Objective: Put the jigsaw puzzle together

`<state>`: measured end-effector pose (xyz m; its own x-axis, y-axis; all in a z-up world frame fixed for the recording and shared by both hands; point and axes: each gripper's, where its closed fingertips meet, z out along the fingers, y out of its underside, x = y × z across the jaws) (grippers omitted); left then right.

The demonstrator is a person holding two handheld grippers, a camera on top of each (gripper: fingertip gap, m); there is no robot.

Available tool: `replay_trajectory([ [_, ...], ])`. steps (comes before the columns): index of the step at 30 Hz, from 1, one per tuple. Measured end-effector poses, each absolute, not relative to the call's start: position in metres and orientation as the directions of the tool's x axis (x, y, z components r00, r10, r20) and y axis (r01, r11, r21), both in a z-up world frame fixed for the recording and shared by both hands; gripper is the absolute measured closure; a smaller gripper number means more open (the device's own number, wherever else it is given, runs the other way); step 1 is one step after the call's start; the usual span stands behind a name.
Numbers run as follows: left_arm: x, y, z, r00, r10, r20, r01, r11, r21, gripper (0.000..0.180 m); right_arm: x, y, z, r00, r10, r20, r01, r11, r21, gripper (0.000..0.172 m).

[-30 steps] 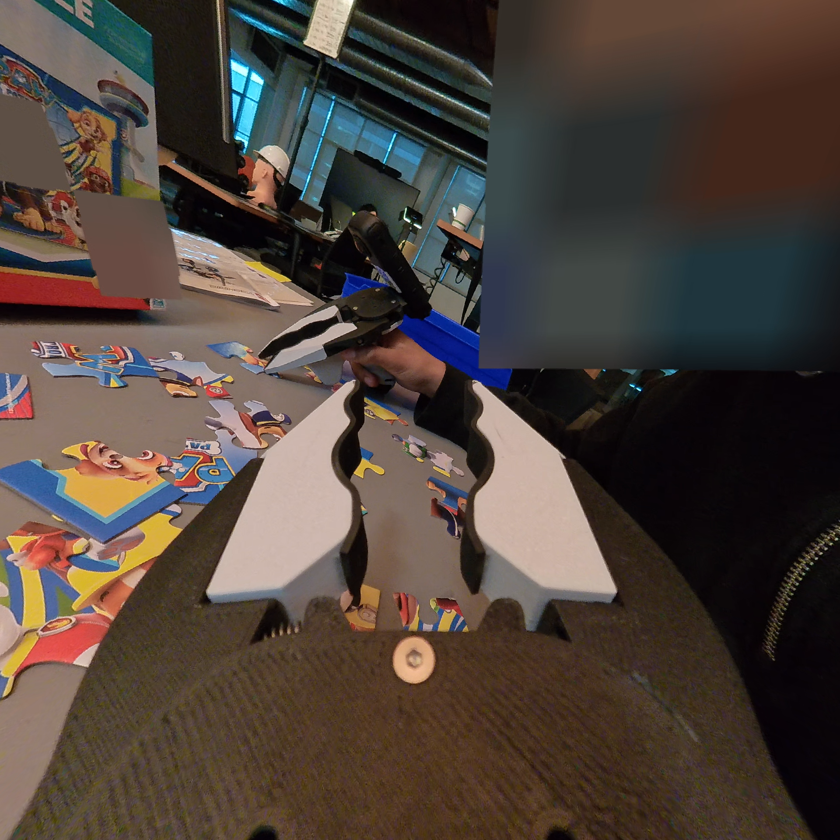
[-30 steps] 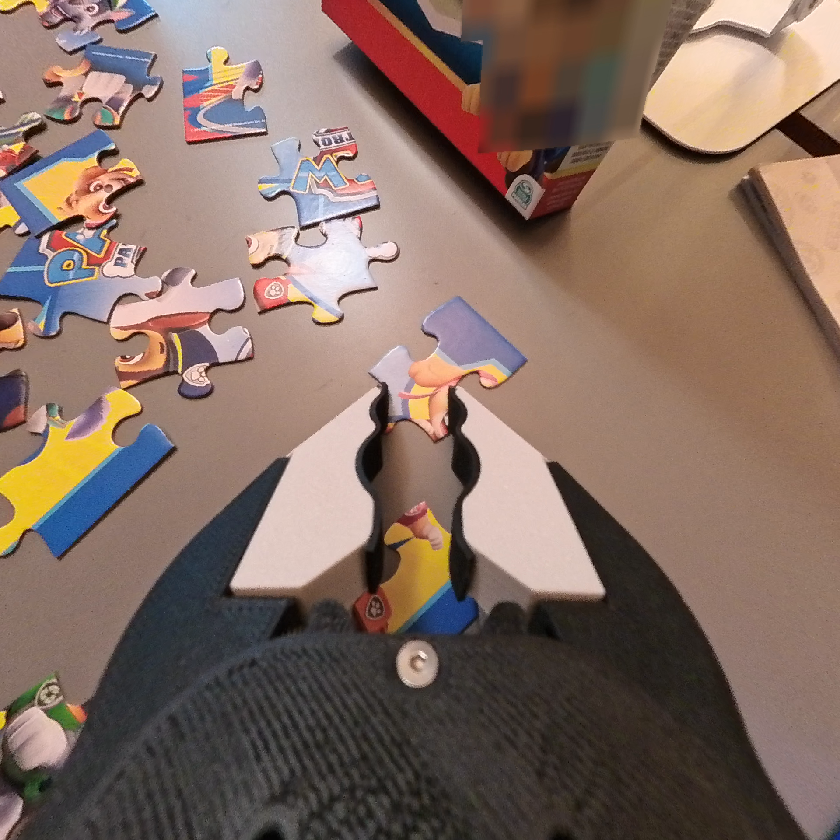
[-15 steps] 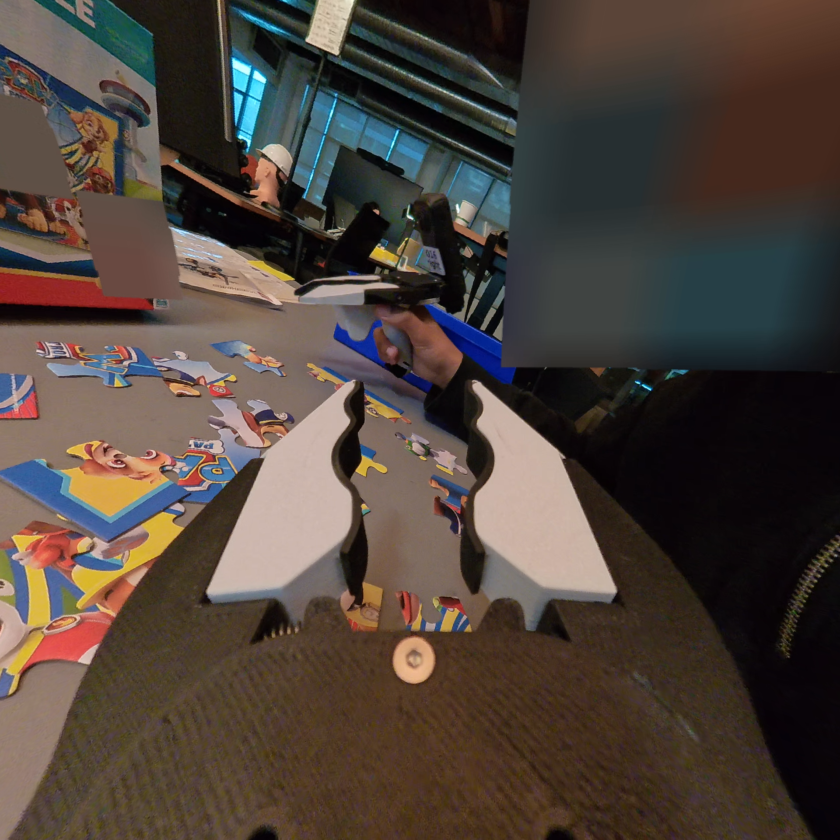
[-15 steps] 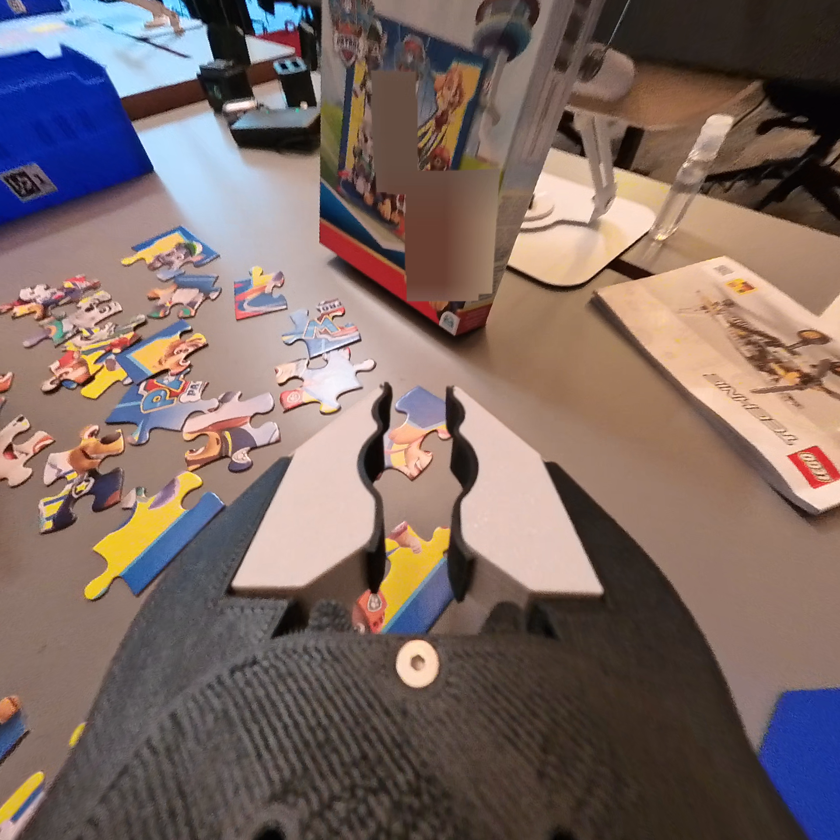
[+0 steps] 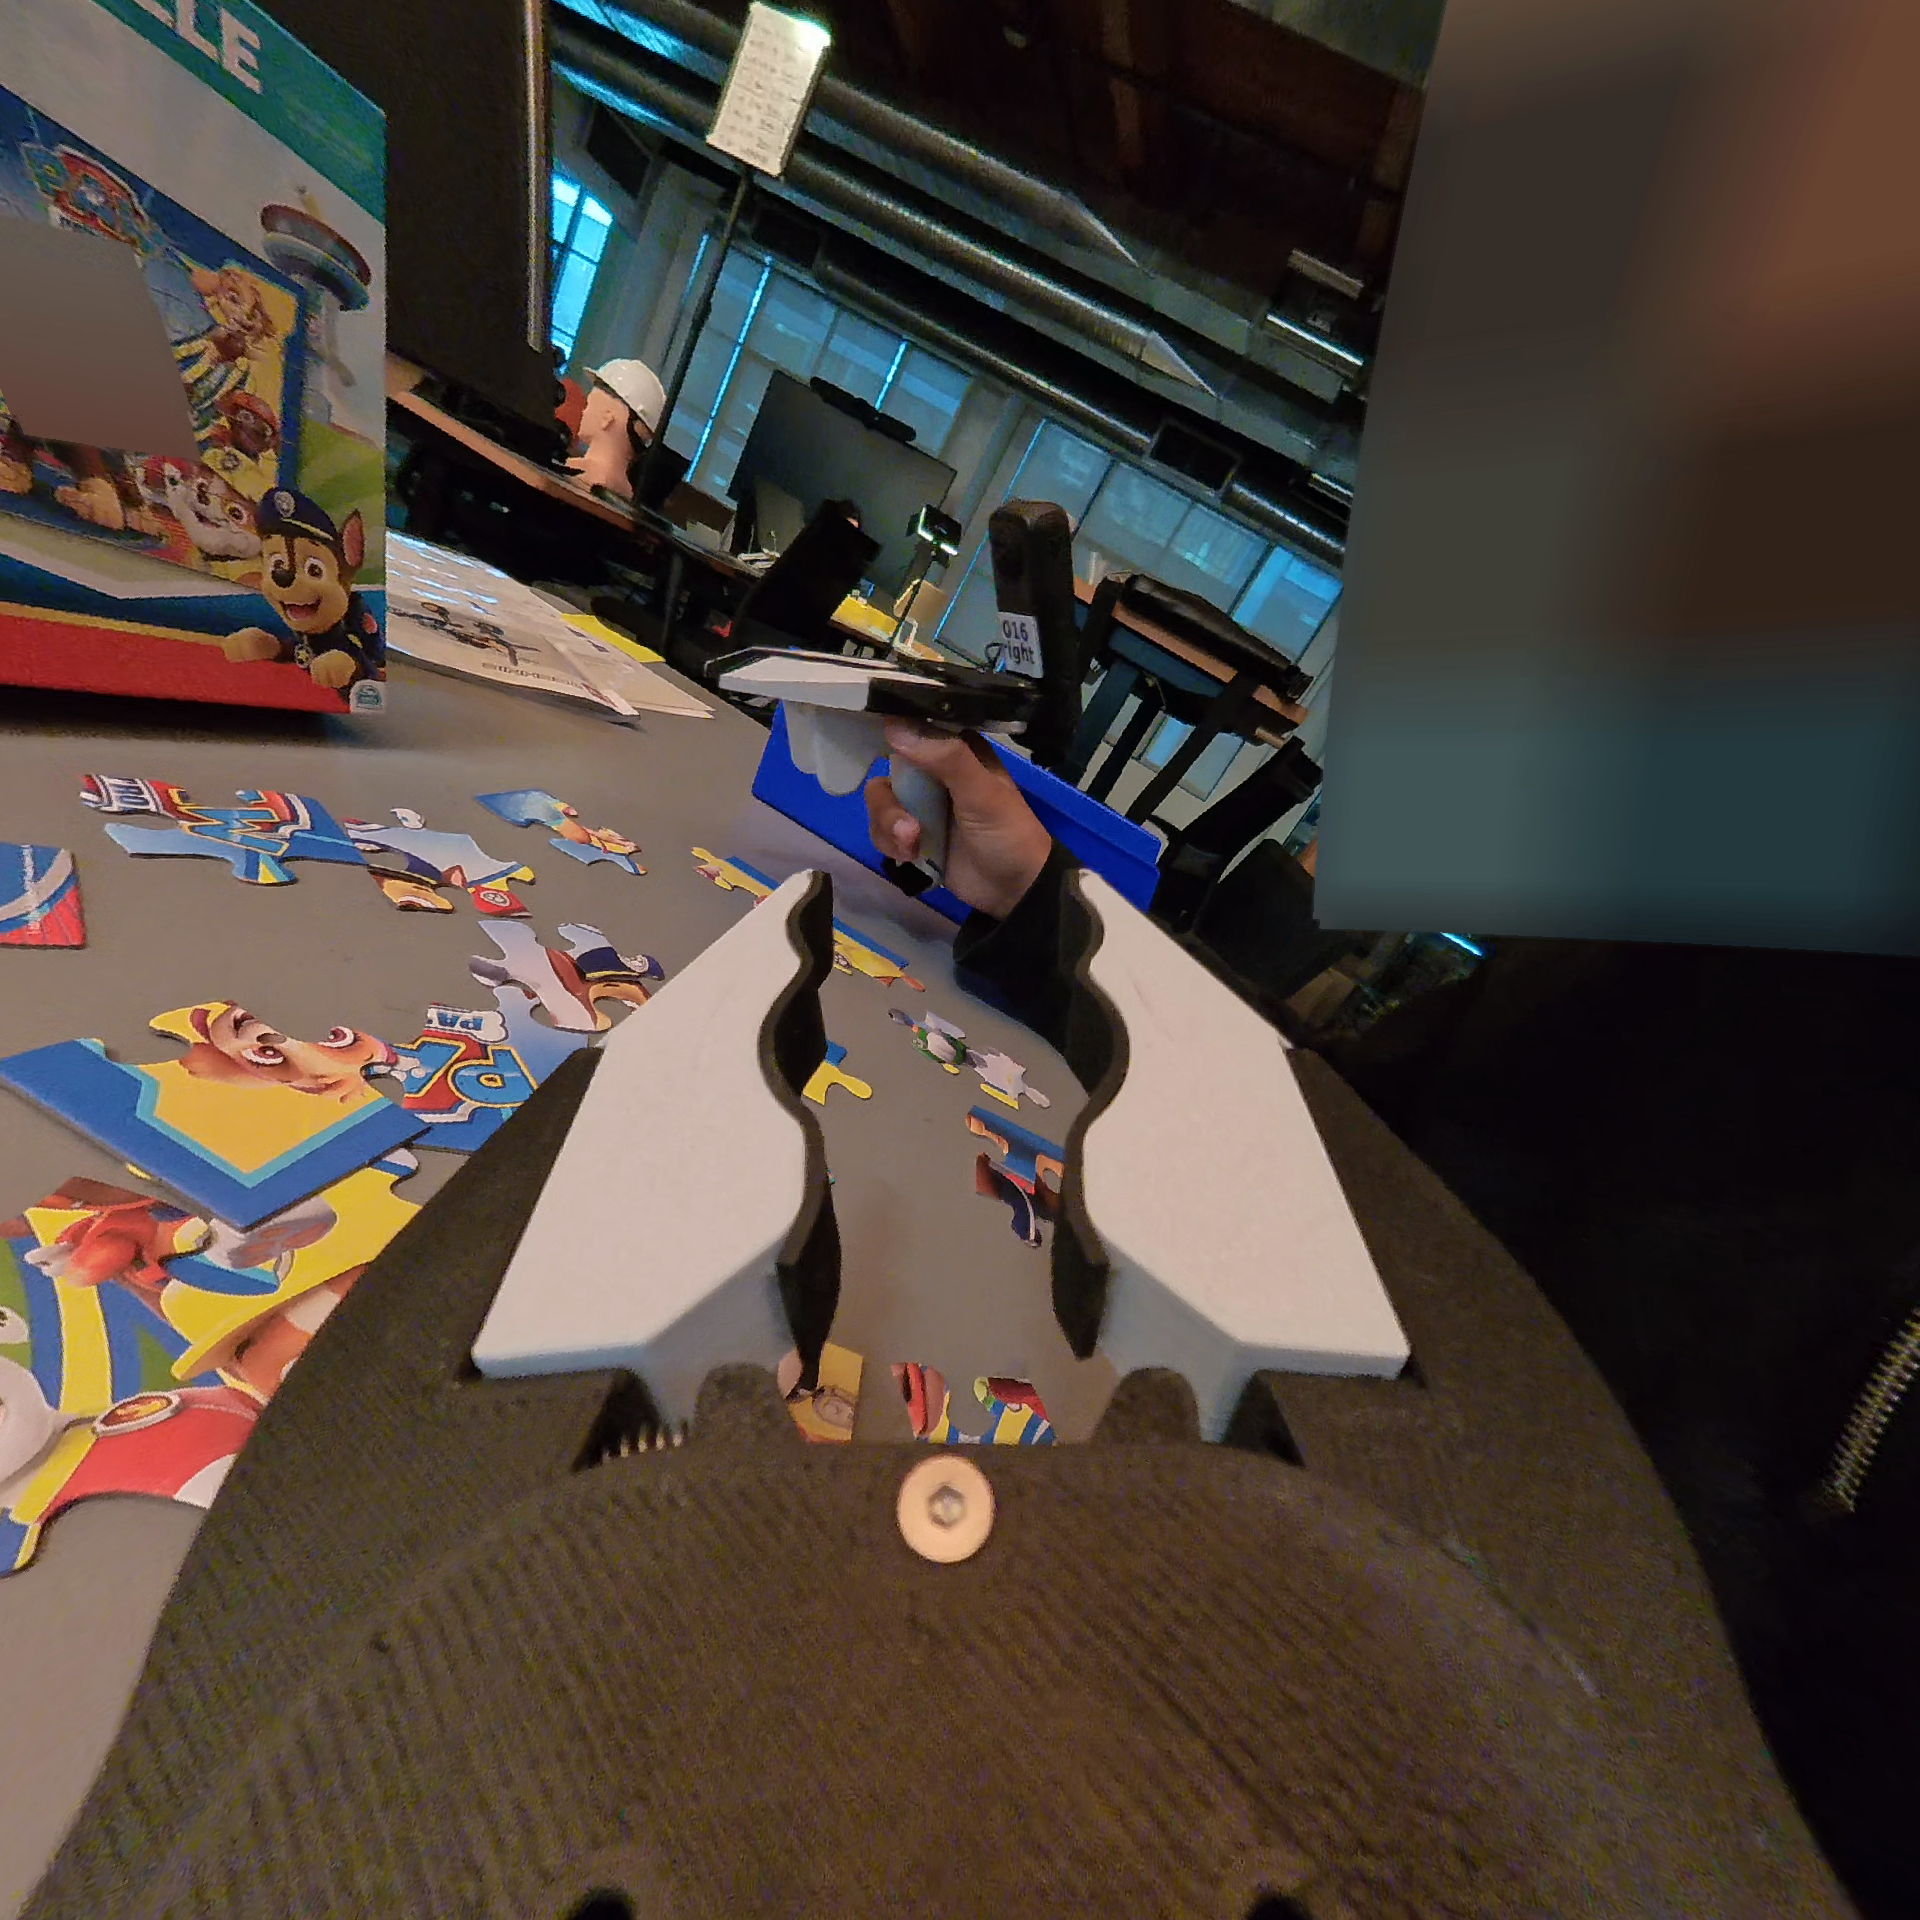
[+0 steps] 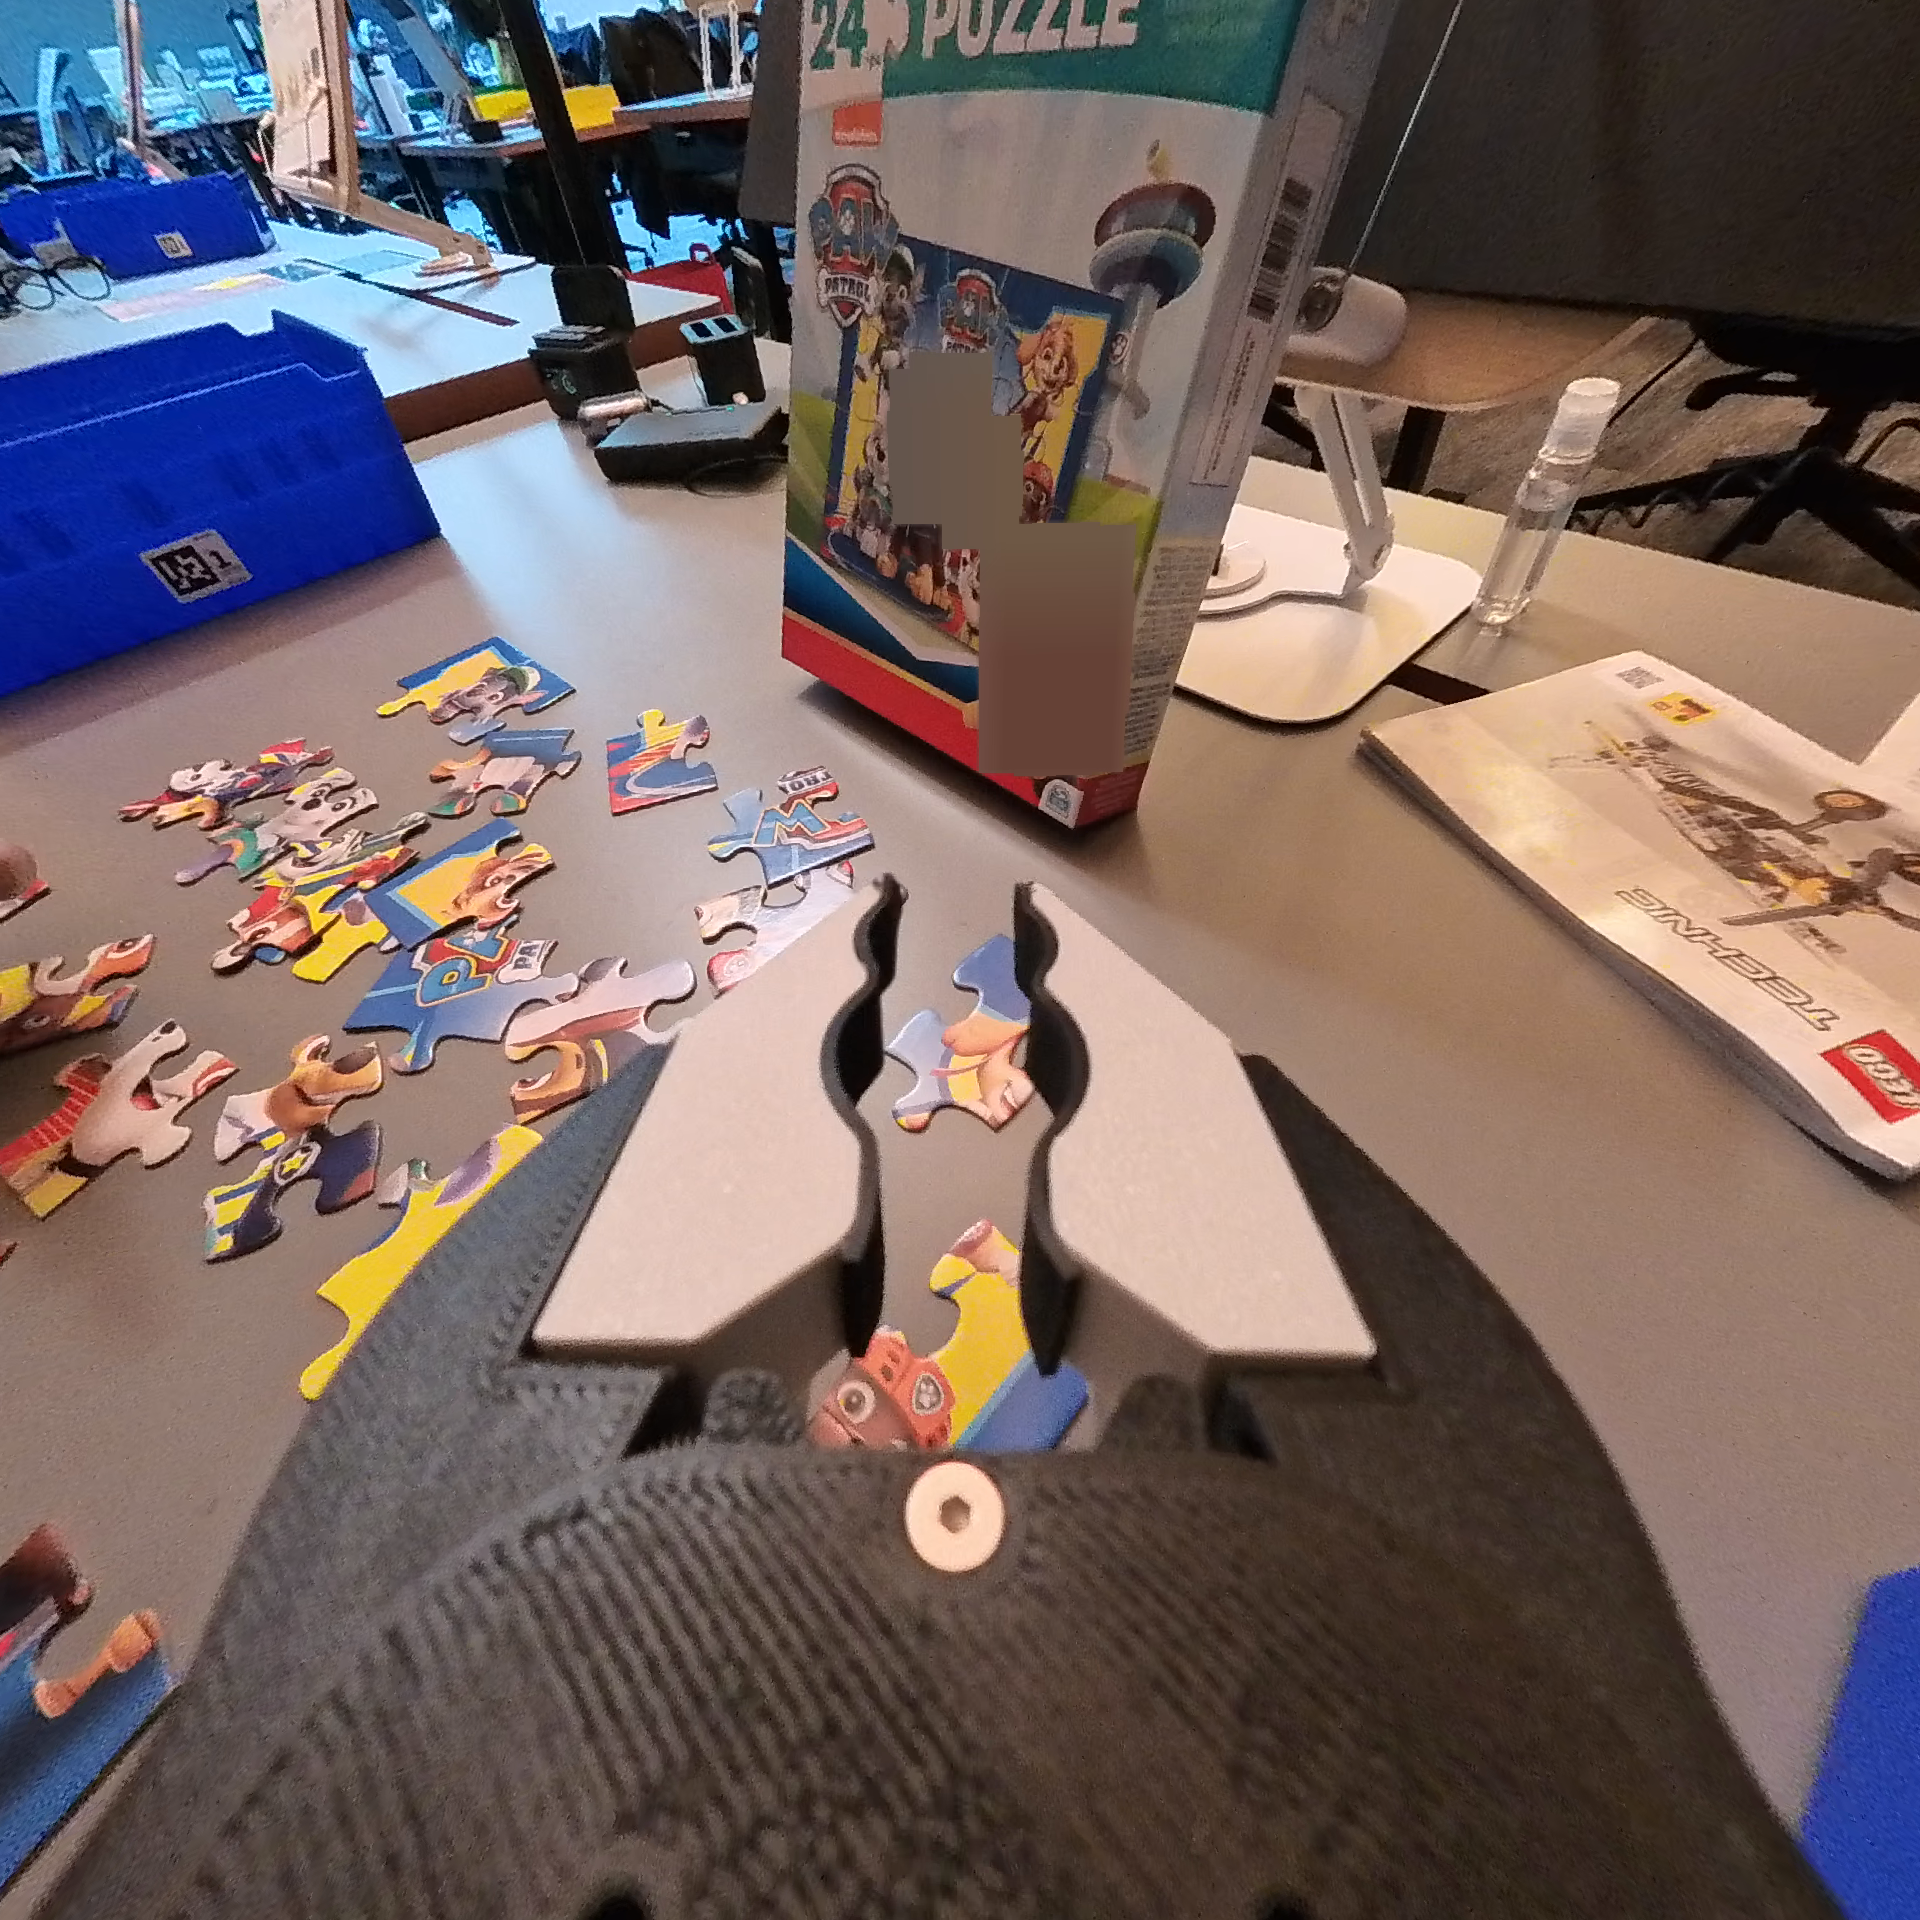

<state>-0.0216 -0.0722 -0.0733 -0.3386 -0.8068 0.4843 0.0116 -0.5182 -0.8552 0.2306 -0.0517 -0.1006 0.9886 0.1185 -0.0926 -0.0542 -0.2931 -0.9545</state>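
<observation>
Lifted and levelled since 1 second back, the right gripper (image 6: 956,904) hangs narrowly parted and bare above a piece (image 6: 961,1039) flat on the table (image 6: 1299,1039). Left gripper (image 5: 945,904) gapes wide, bare, low over scattered pieces (image 5: 966,1049), box (image 6: 997,416) upright beyond.

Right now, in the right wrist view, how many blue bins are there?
2. One blue bin sits on the table at far left, beyond the puzzle pieces; a second blue bin stands on the farther table behind. Others may be hidden.
</observation>
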Motion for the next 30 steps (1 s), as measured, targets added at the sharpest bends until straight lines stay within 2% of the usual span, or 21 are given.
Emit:
replay_trajectory([
  [8, -0.028, -0.065, -0.067, -0.337, -0.798, 0.5, 0.06, -0.548, -0.834, 0.139, 0.228, -0.056, -0.086, 0.989, 0.119, -0.092, -0.062, -0.236, -0.97, 0.151],
  [14, -0.033, -0.066, -0.06, -0.332, -0.832, 0.444, 0.111, -0.502, -0.858, 0.14, 0.222, -0.058, -0.075, 0.992, 0.116, -0.042, -0.018, -0.204, -0.979, 0.151],
  [22, -0.04, -0.079, -0.052, -0.319, -0.905, 0.281, 0.184, -0.35, -0.919, 0.157, 0.227, -0.06, -0.073, 0.994, 0.1, -0.037, -0.017, -0.193, -0.981, 0.15],
  [30, -0.043, -0.073, -0.05, -0.304, -0.906, 0.293, 0.211, -0.364, -0.907, 0.162, 0.224, -0.057, -0.081, 0.993, 0.107, -0.039, -0.015, -0.218, -0.976, 0.149],
])
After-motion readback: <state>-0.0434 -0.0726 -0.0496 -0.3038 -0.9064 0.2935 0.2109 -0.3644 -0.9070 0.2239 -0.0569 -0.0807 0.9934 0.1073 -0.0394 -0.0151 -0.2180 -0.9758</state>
